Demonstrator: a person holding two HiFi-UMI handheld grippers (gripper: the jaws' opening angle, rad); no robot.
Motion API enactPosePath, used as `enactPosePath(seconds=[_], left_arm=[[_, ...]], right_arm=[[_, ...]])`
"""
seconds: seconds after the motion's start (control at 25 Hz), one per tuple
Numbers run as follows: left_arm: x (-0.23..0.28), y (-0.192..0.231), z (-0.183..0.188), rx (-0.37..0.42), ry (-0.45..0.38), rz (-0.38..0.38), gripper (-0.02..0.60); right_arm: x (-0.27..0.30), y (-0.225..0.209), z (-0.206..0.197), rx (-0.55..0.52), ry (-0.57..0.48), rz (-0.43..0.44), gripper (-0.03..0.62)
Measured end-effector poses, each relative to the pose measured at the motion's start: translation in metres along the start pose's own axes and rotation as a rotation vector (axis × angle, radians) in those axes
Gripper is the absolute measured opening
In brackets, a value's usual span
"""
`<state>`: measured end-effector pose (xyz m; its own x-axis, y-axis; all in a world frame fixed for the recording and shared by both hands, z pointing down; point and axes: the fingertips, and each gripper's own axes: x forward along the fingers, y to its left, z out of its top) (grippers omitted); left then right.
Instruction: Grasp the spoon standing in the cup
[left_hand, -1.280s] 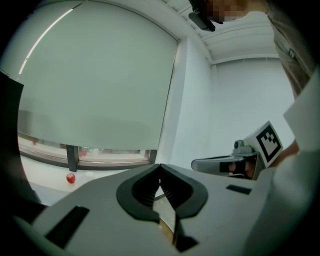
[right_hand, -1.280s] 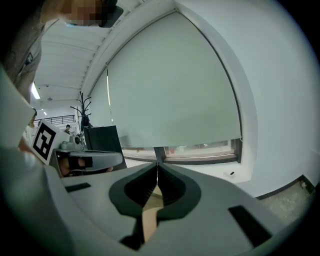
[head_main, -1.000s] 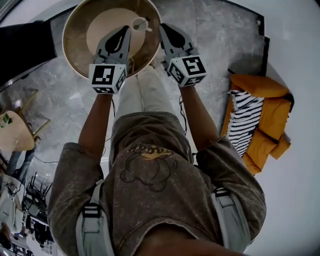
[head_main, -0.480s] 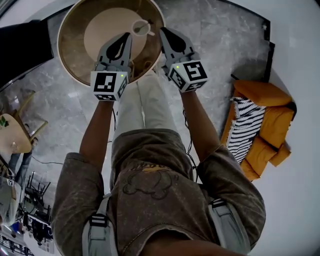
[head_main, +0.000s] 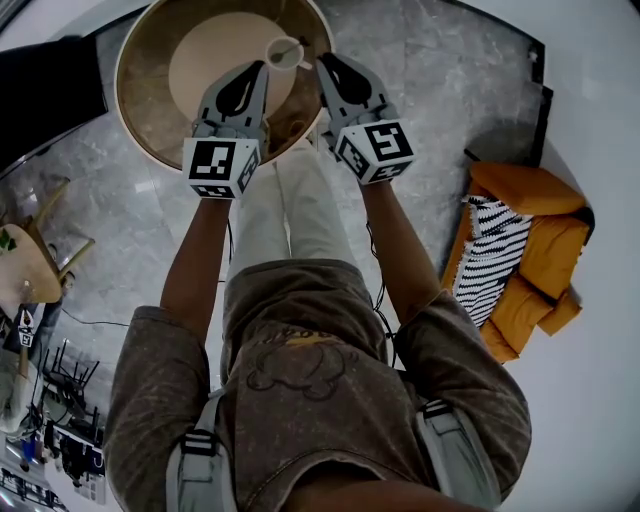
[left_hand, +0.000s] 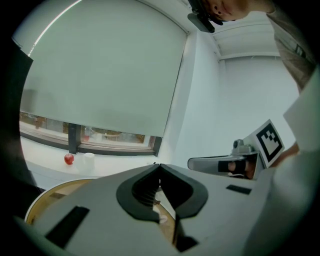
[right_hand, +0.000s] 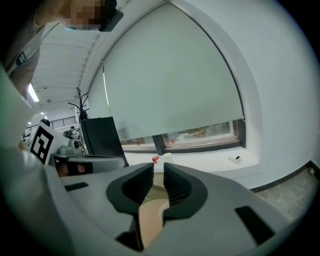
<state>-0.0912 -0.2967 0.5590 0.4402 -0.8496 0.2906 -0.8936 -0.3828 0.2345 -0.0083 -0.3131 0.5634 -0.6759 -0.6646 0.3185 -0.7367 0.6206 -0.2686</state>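
While the cup (head_main: 283, 52) stands off-centre, bare table (head_main: 150, 110) surrounds it.

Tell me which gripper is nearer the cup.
Left, narrowly. The left gripper, shut, has its tip at the near-left rim of the cup. The right gripper sits just right of the cup; its jaws have just been opening slightly, nothing between them.

round table (head_main: 135, 100) clipped by top edge — cup (head_main: 283, 53) too small for detail
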Motion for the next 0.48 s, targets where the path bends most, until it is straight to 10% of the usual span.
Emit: enactPosePath(seconds=[0.24,0.48], left_arm=[[-0.002,-0.007,-0.003,0.004,0.006,-0.003,0.015],[0.000,-0.009,-0.008,0.003,0.018,-0.010,0.015]], right_arm=[[-0.003,0.002,-0.011,0.030,0.028,0.017,0.219],[0.003,-0.003,-0.025,0.034,0.069,0.030,0.235]])
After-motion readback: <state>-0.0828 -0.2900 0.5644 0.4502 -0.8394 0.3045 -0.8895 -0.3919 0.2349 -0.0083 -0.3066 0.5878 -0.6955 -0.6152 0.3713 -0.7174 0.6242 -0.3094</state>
